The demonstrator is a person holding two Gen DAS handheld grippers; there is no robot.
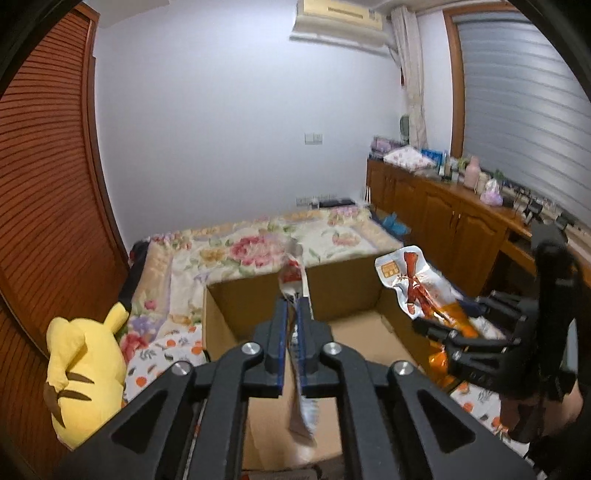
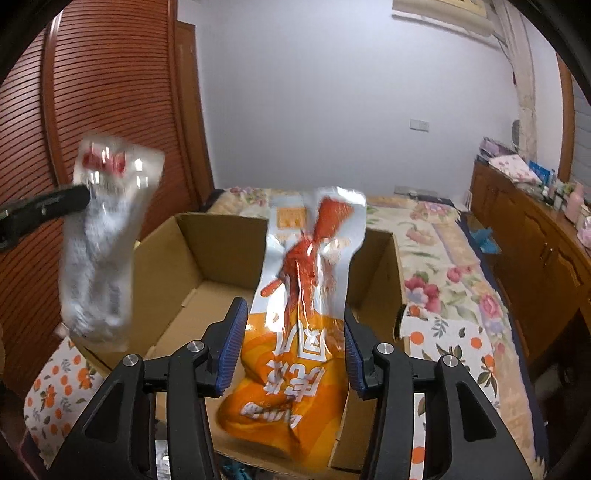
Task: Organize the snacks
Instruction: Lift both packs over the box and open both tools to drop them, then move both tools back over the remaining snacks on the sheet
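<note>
In the left wrist view the left gripper (image 1: 293, 306) fills the lower middle of the frame, its jaws pinched together on a thin silver snack packet (image 1: 295, 280), which stands edge-on between the blue pads and pokes out above and below them. The same packet appears at the left of the right wrist view, blurred, flat-on and silvery with a red patch near its top, held by a black finger coming in from the left edge.

The right gripper (image 2: 293, 332) sits in the lower middle of its own view, jaws partly apart and clamped on the sides of an orange and silver snack pouch (image 2: 299, 295) printed with a red chicken foot. The pouch bulges between the pads and rises toward the frame's centre. In the left wrist view this gripper and its pouch show at the right.

Beyond both sets of tongs stands an open cardboard box (image 2: 207, 236), flaps up, its brown floor bare where visible. Both packets hang over it. The box rests on a bed (image 1: 258, 243) covered with a floral blanket and, nearer the camera, a sheet patterned with oranges.

A yellow plush toy (image 1: 81, 369) sits at the lower left of the left wrist view, against a slatted wooden wardrobe (image 1: 44, 177). A wooden sideboard (image 1: 443, 214) crowded with bottles runs along the right, under a shuttered window (image 1: 517, 110). An air conditioner (image 1: 340, 18) hangs at the top of the pale wall.
</note>
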